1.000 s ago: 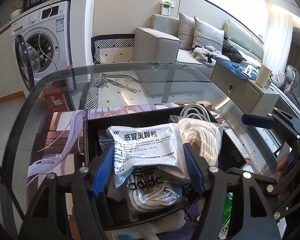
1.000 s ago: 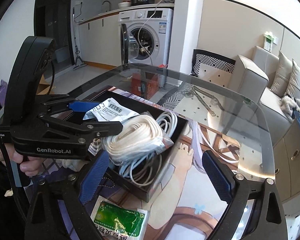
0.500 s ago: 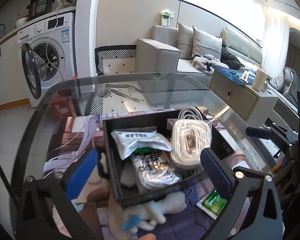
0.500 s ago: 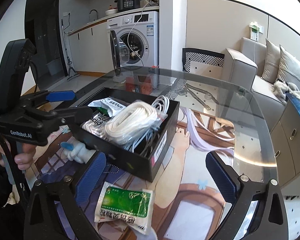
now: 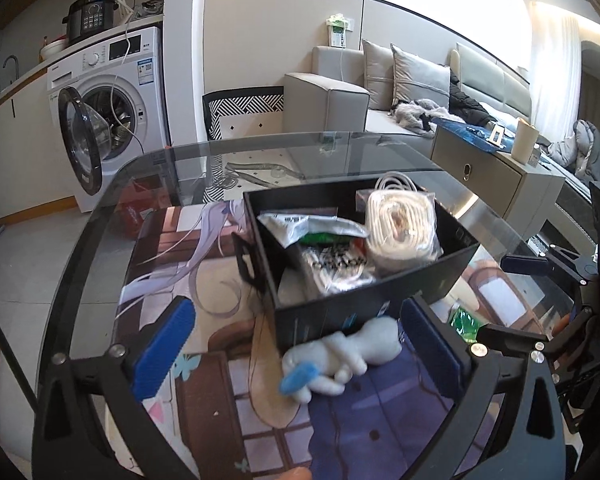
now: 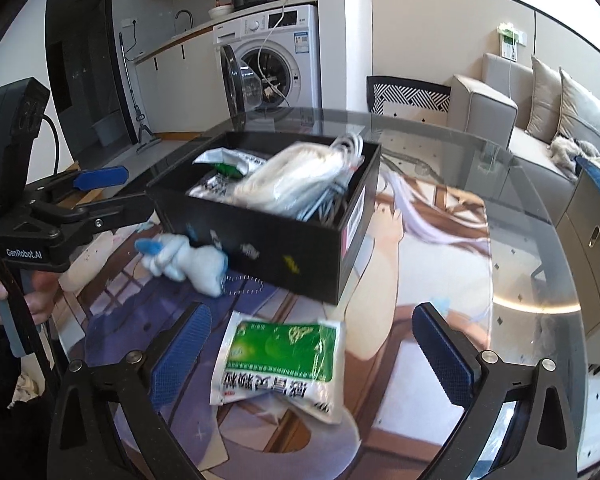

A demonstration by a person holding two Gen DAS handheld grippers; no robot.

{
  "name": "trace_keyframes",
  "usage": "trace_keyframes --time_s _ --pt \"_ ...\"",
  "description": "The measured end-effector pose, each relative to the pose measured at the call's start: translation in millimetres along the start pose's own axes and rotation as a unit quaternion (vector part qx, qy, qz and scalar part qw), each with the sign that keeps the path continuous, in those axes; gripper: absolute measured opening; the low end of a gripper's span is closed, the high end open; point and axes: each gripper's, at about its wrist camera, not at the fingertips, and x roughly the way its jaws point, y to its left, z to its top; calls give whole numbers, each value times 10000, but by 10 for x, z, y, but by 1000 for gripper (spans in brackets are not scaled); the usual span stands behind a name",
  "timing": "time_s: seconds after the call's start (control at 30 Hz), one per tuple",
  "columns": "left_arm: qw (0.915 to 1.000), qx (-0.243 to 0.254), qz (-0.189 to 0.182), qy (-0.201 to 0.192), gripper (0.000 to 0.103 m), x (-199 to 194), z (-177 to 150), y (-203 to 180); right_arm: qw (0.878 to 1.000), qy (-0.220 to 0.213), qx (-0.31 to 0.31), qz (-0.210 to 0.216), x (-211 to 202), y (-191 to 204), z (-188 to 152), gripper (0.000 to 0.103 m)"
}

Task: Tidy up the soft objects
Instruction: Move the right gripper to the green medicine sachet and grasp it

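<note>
A black box (image 5: 340, 312) stands on the printed mat and holds a silver packet (image 5: 308, 226), a bagged coil of white rope (image 5: 400, 228) and a bag of cords (image 5: 336, 268). A white plush toy (image 5: 340, 360) with a blue ear lies against the box's near wall. My left gripper (image 5: 296, 308) is open and empty, its fingers either side of the toy and the box corner. In the right wrist view a green packet (image 6: 280, 360) lies flat on the mat between the fingers of my open right gripper (image 6: 312, 316), untouched. The box (image 6: 280, 248) and toy (image 6: 188, 260) sit beyond it.
The round glass table (image 5: 100, 240) carries a printed mat (image 6: 440, 240). Behind it are a washing machine (image 5: 112, 92) with its door open, a patterned chair (image 5: 244, 108), a sofa (image 5: 340, 96) and a low cabinet (image 5: 492, 176). A hand (image 6: 32, 292) holds the left gripper's handle.
The left gripper let go of the silver packet, which now lies in the box, opened wide and drew back. The right gripper came down and closer over the green packet.
</note>
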Motion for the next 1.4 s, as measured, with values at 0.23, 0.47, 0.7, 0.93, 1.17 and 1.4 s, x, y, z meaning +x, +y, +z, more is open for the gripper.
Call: trace_keyframes --time_s 0.23,0.47,0.7,0.93,1.17,1.4 --pt "9999 51 103 66 103 14 -60 -22 9997 218 50 120 85 30 -89 102" --pt "9991 107 62 416 103 138 -116 -31 9983 546 119 146 230 58 -138 102" --pt "9973 185 42 705 103 233 -175 -105 9974 709 13 141 299 129 -171 102" --pt "9957 129 47 912 103 310 -215 -109 9968 797 -93 38 341 181 -190 102" --pt "9932 -57 75 1161 103 408 -263 -44 9962 841 -227 -93 326 259 -241 102" --pt "9914 -135 142 1290 103 461 -312 -8 9959 874 -195 -126 334 270 -235 102"
